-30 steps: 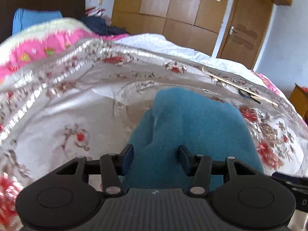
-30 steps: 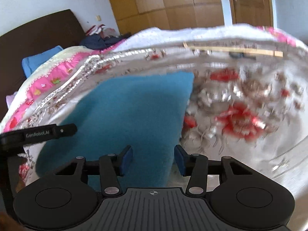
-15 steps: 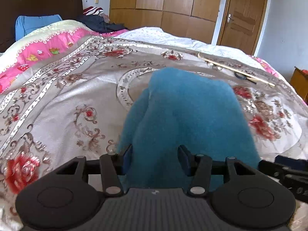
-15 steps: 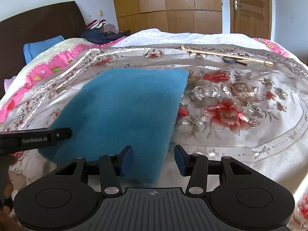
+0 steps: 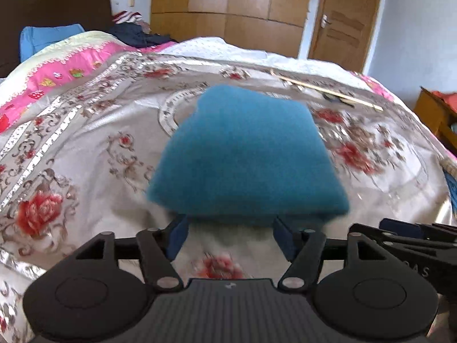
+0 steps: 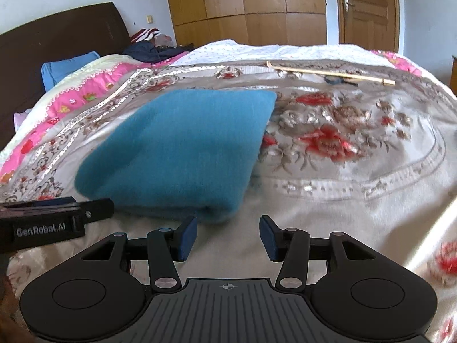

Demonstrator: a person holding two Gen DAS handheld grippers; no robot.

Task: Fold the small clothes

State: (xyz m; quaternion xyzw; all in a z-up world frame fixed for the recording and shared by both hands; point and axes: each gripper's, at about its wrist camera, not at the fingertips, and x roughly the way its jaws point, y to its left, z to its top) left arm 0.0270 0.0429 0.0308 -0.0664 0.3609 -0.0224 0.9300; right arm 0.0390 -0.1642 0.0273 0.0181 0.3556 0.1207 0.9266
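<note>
Folded cloth (image 5: 245,157) lies on the bed (image 5: 85,148), free of both grippers.
Your left gripper (image 5: 230,238) gapes, cloth at 12 o'clock; your right gripper (image 6: 227,238) gapes, cloth at 11 o'clock.

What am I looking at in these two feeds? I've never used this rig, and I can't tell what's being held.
Each feed comes from a camera on a handheld two-finger gripper, looking forward along its fingers. The left gripper and right gripper are both open and hold nothing. Just beyond them a folded blue garment lies on the flowered bedspread. Farther back lie a thin wooden stick and a pile of dark clothes. The black bar at the right feed's left edge is the other gripper.
</note>
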